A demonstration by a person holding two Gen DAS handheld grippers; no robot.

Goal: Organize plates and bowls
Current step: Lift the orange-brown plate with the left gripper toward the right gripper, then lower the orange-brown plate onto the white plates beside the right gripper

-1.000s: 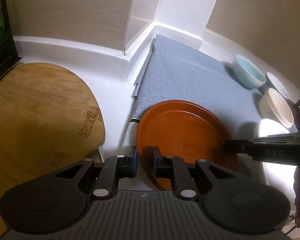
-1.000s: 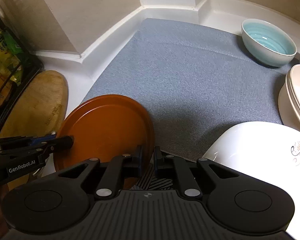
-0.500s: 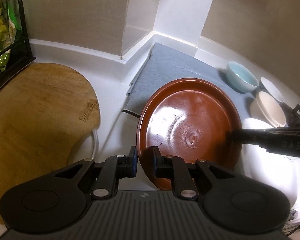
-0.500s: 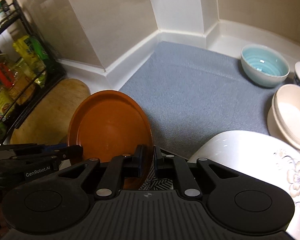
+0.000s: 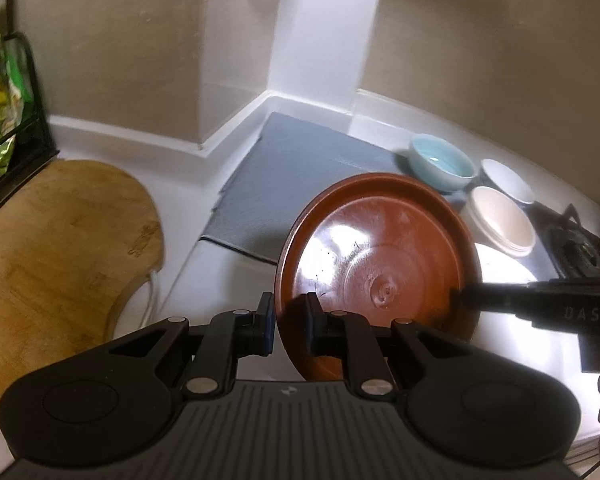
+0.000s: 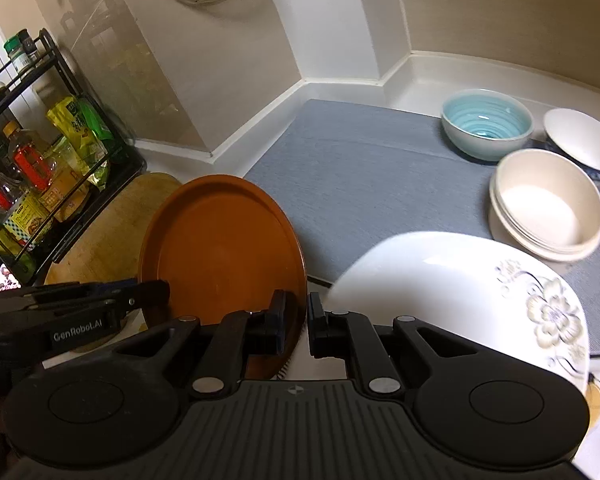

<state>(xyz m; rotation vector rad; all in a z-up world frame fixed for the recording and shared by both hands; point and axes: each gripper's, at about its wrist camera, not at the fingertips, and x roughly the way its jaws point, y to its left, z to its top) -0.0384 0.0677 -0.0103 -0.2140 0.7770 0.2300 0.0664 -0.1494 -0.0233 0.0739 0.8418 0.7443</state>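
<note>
A brown plate (image 5: 380, 256) hangs tilted in the air above the counter, held by both grippers on opposite rims. My left gripper (image 5: 288, 308) is shut on its near-left rim. My right gripper (image 6: 297, 304) is shut on the right rim of the same plate (image 6: 220, 248). In the left wrist view the right gripper's fingers (image 5: 476, 300) come in from the right. On the grey mat (image 6: 360, 168) stand a blue bowl (image 6: 486, 128), a stack of cream bowls (image 6: 548, 208) and a white bowl (image 6: 584, 140). A white flowered plate (image 6: 460, 292) lies nearest.
A wooden cutting board (image 5: 60, 248) lies on the white counter to the left. Behind it stands a black rack with bottles and packets (image 6: 40, 168). A black stove grate (image 5: 580, 240) sits at the right edge. Walls and a white corner post close off the back.
Both grippers have risen and drawn back with the brown plate. It has come up off the mat's front edge and now hangs tilted above the counter.
</note>
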